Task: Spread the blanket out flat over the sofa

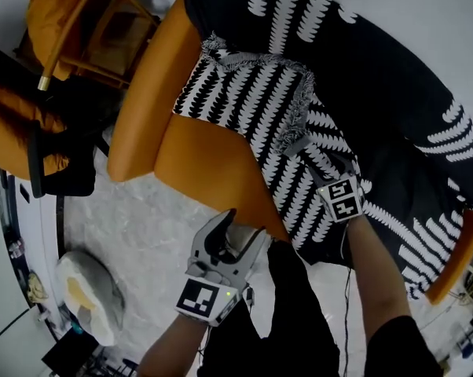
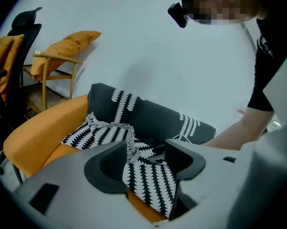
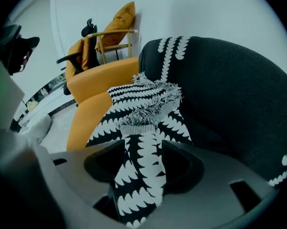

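Note:
A black-and-white leaf-patterned blanket [image 1: 252, 100] lies bunched on the orange sofa [image 1: 197, 159]. Its dark side hangs over the backrest, and a fringed, lighter part rests on the seat. My right gripper [image 1: 327, 167] sits on the seat, shut on a folded strip of the blanket [image 3: 143, 99], which fills the gap between the jaws [image 3: 141, 163]. My left gripper [image 1: 240, 226] hovers open at the sofa's front edge with nothing in it. In the left gripper view the blanket [image 2: 100, 135] shows beyond that gripper [image 2: 146, 163], over the orange seat [image 2: 43, 128].
A wooden chair with an orange cushion [image 1: 103, 22] stands left of the sofa, and a black office chair with orange fabric [image 1: 32, 132] is nearer. A white-and-yellow object [image 1: 83, 293] lies on the grey floor. A white wall [image 2: 148, 46] backs the sofa.

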The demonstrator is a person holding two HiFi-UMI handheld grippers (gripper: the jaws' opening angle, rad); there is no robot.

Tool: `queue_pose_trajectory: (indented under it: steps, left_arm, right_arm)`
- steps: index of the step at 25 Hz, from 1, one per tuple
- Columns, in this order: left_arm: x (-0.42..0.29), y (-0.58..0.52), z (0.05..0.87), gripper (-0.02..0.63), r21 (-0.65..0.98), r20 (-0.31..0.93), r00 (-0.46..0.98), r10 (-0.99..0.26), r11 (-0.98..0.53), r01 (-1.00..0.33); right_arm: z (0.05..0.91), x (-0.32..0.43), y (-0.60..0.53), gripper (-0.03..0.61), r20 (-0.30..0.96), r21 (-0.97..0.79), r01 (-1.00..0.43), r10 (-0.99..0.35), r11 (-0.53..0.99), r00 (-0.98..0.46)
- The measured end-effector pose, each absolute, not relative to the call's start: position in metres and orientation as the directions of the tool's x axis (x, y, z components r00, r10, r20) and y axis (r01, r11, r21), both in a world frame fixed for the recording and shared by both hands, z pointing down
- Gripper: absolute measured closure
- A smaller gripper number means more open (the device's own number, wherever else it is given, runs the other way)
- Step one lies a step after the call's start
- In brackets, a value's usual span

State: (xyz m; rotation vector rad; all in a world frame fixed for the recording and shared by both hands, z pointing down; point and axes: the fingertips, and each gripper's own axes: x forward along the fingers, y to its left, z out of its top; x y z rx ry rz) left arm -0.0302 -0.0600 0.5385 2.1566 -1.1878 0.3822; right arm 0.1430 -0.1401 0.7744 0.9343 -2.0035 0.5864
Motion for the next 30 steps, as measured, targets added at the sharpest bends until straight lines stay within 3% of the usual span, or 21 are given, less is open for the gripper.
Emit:
queue_pose_trajectory:
  steps: [6,9,11,30]
  left_arm:
    - [-0.037,-0.049,0.553,0.370,0.389,0.557,0.523,-0.645,-0.354,-0.850]
    - [-0.037,-0.044,0.556,0.370,0.397,0.559,0.526,-0.640,-0.350,-0.848]
    - [-0.037,-0.042,0.555,0.370,0.401,0.561,0.531,-0.636,-0.353,-0.846]
    - [-0.027,-0.071,0.523,0.374,0.467,0.490,0.590,-0.642,-0.378,-0.799]
  right_arm:
    - [0.813,0.147,-0.142,0.345,0.867,-0.100,-0.812,-0.349,0.575,-0.355]
    - [0.816,0.153,-0.139,0.432,0.886,-0.084,-0.820,-0.334,0.567,-0.322]
    - [0.807,0.153,-0.136,0.551,0.882,-0.052,-0.817,-0.357,0.575,-0.307]
    - [0.641,0.096,-0.142,0.563,0.626,0.006,-0.818,-0.640,0.576,-0.446]
